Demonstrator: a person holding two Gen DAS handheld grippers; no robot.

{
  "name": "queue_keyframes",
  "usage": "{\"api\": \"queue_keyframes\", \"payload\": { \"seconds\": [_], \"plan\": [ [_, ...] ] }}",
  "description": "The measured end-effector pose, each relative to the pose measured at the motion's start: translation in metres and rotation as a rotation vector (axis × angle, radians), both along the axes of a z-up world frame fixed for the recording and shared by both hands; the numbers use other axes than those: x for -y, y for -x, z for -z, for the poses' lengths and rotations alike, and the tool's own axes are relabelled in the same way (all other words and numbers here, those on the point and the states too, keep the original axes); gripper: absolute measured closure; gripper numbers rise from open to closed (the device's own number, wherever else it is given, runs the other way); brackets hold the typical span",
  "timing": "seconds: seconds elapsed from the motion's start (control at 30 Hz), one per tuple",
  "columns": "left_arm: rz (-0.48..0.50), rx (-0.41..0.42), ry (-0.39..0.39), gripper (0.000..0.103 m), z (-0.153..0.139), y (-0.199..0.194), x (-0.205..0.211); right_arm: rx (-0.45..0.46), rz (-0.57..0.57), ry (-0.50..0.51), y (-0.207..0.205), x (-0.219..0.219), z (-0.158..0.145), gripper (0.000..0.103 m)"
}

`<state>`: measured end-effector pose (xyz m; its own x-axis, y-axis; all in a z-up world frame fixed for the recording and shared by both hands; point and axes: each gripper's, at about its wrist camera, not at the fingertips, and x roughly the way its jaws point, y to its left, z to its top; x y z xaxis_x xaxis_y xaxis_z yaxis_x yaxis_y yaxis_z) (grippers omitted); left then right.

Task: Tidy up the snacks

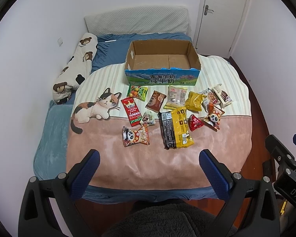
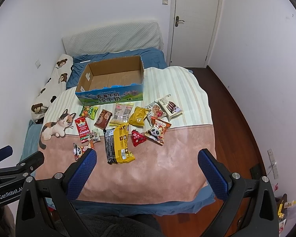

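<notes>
Several snack packets lie scattered on a pink and striped cat blanket on the bed. A large black and yellow bag lies in the middle, a panda packet to its left and another panda packet to its right. An empty open cardboard milk box stands behind them. My left gripper is open and empty above the blanket's near edge. My right gripper is open and empty too, beside it.
A bear-print bolster lies along the left wall. A grey pillow leans at the head of the bed. A closed white door and wooden floor are to the right.
</notes>
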<state>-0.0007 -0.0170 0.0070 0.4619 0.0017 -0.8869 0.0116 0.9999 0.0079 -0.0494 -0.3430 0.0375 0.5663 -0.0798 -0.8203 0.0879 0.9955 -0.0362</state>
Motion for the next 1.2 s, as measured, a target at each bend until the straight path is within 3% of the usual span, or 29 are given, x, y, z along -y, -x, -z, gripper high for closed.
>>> {"api": "queue_keyframes", "payload": {
  "seconds": [0.8, 1.07, 1.2],
  "plan": [
    [0.0, 0.002, -0.002, 0.0, 0.002, 0.0, 0.002, 0.009, -0.004, -0.004, -0.004, -0.004, -0.001, 0.0],
    [-0.008, -0.018, 0.009, 0.0, 0.014, -0.012, -0.002, -0.001, -0.004, -0.014, -0.011, -0.005, 0.004, 0.0],
    [-0.031, -0.026, 0.021, 0.0, 0.031, -0.033, -0.002, -0.034, 0.006, -0.035, -0.029, 0.001, 0.023, 0.0]
  ]
}}
